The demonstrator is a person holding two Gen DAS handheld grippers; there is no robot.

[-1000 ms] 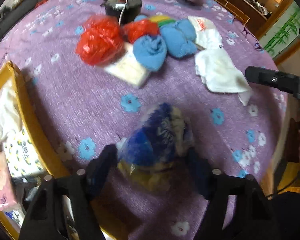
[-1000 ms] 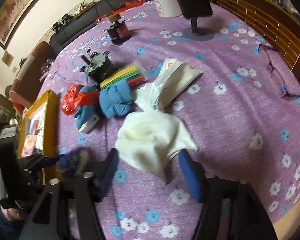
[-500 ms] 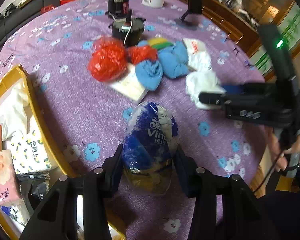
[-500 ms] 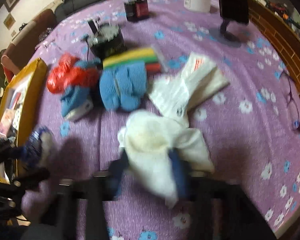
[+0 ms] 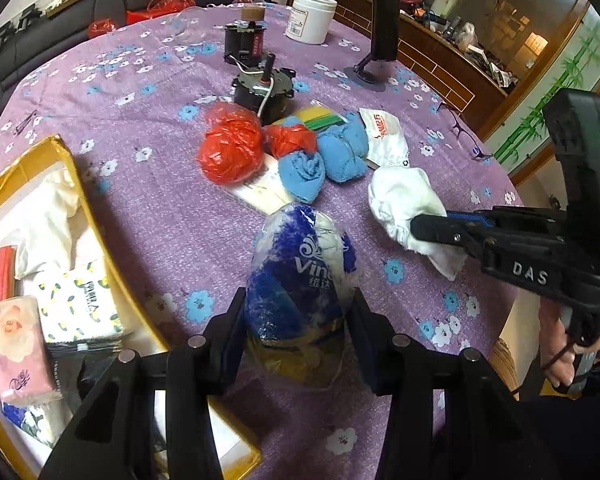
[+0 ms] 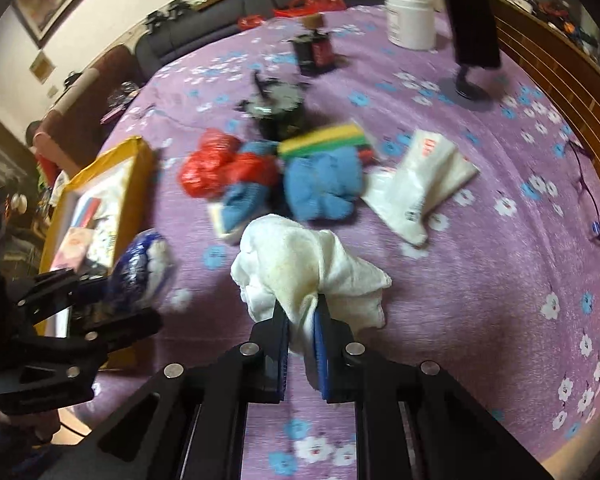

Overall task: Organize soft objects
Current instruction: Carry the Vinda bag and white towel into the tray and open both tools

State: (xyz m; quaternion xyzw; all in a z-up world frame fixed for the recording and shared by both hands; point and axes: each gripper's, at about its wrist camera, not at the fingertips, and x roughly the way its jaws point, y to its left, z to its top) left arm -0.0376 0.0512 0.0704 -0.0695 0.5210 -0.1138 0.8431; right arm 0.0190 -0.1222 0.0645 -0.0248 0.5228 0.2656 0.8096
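My left gripper is shut on a blue and white tissue pack and holds it above the purple flowered table, next to the yellow box; the pack also shows in the right wrist view. My right gripper is shut on a crumpled white towel, also seen in the left wrist view. Behind lie a red plastic bag, two blue cloths, a striped sponge pack and a white packet.
The yellow box holds tissue packs and a white cloth. A black motor, a dark device, a white jar and a black stand sit further back. Glasses lie at the right edge.
My right gripper has closed on the white towel and lifted it. My left gripper has raised the tissue pack and stays shut on it.
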